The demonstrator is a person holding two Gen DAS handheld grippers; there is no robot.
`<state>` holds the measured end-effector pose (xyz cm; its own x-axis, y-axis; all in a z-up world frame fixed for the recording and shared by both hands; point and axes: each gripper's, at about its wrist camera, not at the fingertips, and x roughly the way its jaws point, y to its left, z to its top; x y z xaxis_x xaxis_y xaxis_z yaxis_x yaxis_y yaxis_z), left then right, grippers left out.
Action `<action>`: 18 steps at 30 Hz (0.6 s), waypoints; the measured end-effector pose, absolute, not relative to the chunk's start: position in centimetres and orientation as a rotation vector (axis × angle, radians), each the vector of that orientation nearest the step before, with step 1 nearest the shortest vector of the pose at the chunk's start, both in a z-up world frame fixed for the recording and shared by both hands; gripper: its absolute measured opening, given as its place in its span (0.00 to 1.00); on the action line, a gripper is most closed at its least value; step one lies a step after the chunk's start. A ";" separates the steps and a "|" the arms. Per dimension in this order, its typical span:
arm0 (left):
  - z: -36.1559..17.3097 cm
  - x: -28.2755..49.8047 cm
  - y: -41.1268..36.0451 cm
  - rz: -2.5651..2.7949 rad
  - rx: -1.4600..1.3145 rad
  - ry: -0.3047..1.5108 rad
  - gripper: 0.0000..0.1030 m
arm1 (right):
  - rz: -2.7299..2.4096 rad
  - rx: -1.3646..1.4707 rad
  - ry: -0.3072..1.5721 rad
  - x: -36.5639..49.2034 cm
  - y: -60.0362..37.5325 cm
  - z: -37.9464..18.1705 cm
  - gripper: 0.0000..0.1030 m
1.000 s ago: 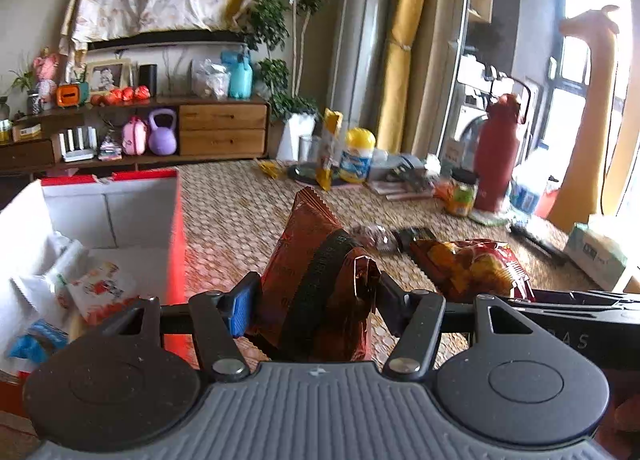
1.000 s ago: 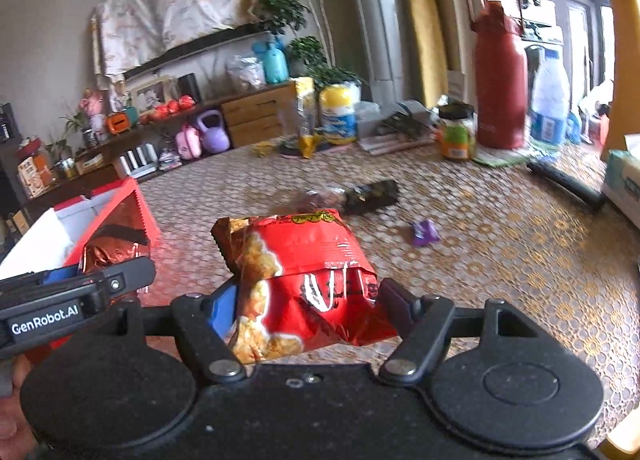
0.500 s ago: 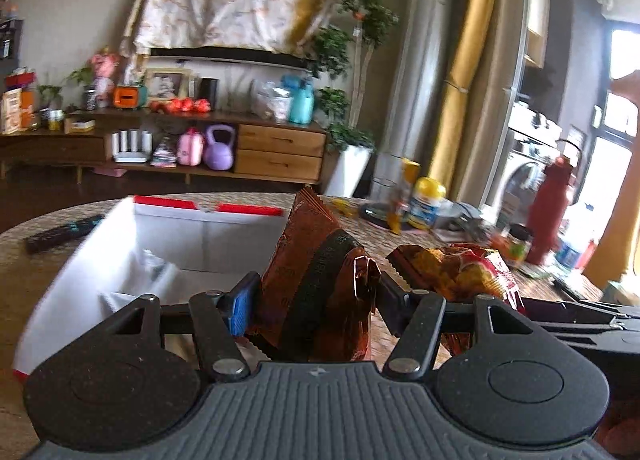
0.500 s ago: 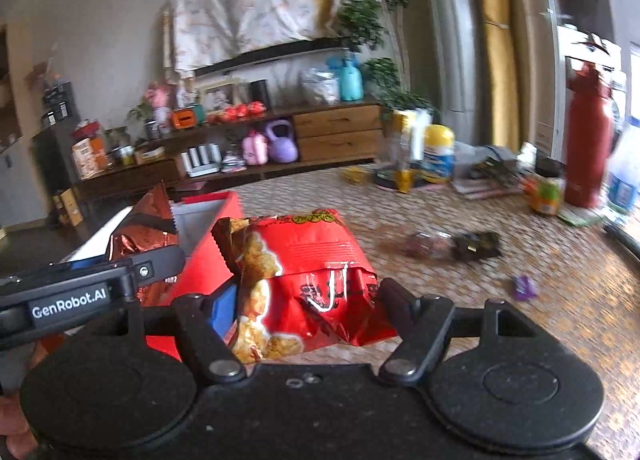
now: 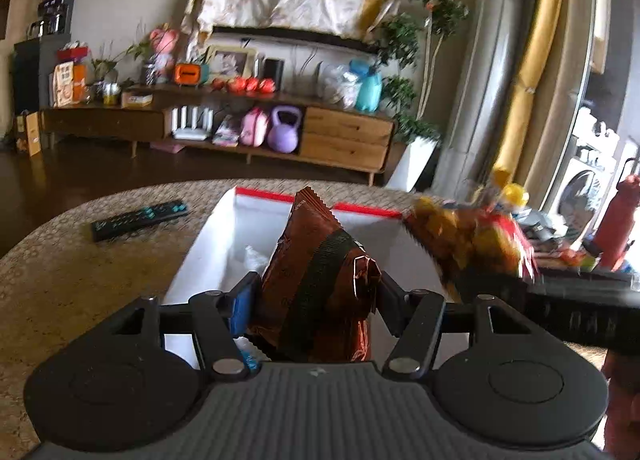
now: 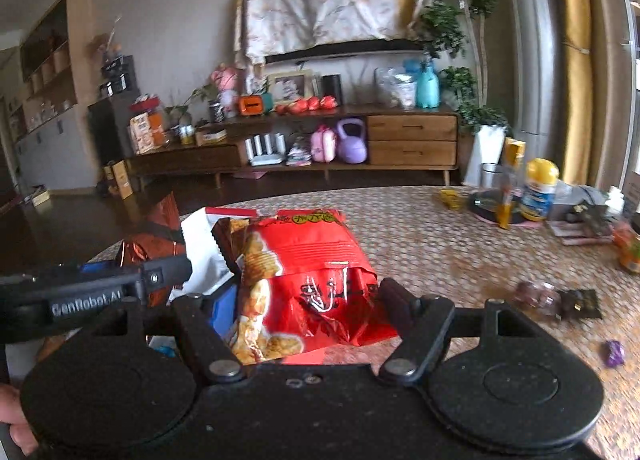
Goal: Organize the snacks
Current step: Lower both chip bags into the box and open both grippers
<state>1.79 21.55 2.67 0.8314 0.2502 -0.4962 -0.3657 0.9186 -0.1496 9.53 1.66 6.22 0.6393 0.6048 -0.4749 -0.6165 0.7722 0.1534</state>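
Both hand-held grippers swung over from mid-worktop to the box (image 5: 208, 244). Left (image 5: 316, 300) clamps the brown bag (image 5: 320, 280) above it; right (image 6: 308, 300) clamps the red chip bag (image 6: 308, 260) at its rim. Drop looks next.

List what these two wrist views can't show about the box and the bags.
- Box contents: left wrist view, mostly hidden behind the brown bag and left gripper.
- Red chip bag: left wrist view, motion-blurred.
- Box: right wrist view, mostly covered by the red chip bag and left gripper.
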 end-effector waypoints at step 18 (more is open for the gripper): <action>-0.7 4.9 23.5 0.322 -0.228 0.657 0.59 | 0.745 -0.280 0.707 16.6 13.6 4.4 0.71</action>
